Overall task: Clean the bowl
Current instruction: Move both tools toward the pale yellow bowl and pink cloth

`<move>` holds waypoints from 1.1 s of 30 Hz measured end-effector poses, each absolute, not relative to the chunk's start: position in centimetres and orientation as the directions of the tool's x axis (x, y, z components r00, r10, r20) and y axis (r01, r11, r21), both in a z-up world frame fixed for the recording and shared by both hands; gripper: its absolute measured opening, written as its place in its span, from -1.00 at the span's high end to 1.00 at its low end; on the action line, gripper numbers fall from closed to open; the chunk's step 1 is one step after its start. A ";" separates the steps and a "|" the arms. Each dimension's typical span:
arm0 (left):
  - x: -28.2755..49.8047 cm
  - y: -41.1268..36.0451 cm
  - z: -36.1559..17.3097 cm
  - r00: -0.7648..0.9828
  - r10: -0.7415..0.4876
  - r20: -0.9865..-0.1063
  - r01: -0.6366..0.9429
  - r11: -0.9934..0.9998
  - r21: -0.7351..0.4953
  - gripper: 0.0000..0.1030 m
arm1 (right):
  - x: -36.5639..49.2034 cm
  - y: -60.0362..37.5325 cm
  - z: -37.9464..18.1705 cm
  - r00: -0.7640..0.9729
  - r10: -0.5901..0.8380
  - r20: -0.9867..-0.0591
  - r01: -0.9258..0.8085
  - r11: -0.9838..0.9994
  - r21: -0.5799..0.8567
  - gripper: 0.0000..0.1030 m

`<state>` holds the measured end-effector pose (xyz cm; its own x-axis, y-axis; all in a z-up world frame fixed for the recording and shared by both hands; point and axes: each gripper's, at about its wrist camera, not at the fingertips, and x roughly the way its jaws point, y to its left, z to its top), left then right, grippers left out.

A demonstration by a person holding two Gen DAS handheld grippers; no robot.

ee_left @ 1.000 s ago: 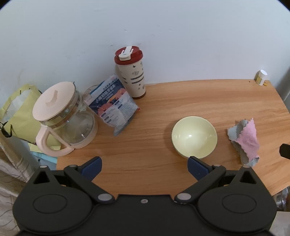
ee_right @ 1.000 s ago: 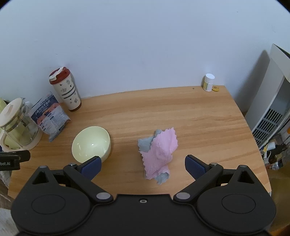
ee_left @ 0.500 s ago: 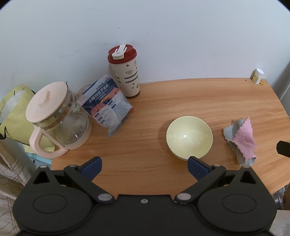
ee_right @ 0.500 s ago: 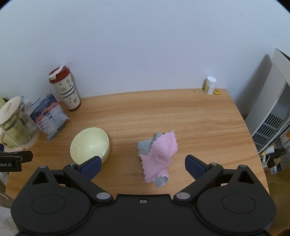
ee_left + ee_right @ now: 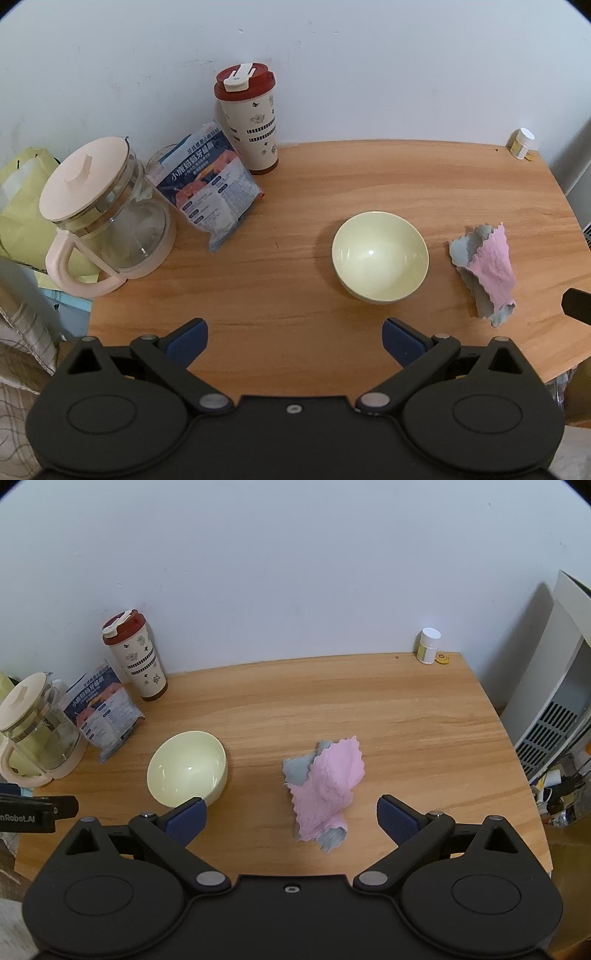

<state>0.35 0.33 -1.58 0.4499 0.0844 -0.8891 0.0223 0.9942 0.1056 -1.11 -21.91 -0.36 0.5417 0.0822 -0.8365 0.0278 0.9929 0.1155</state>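
Left claw (image 5: 293,341), right claw (image 5: 291,819) wide apart, holding nothing.

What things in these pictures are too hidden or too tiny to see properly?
- Left wrist view: the blue snack bag covers most of a clear glass thing behind it.
- Left wrist view: the small white jar is too tiny to read.
- Right wrist view: the bowl's near rim sits behind the right hand-held gripper's finger.

Plain white wall (image 5: 295,572) behind wood table (image 5: 369,709); white appliance (image 5: 554,686) at right.
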 end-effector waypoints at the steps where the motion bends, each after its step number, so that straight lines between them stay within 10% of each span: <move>1: 0.4 0.3 -1.5 0.449 0.083 -0.890 0.025 0.994 0.105 -0.99 | -1.2 -21.9 -0.4 0.539 0.083 -0.838 0.028 0.993 0.117 -0.95; 33: 0.8 -0.4 -1.6 0.442 0.067 -0.895 0.045 0.994 0.096 -0.99 | -1.5 -23.3 -0.8 0.526 0.058 -0.849 0.092 0.988 0.124 -0.95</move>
<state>0.80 -0.44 -1.63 0.4418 0.0666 -0.8946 0.0453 0.9943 0.0964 -1.52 -23.31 -0.80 0.5255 0.0576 -0.8488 0.0918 0.9880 0.1239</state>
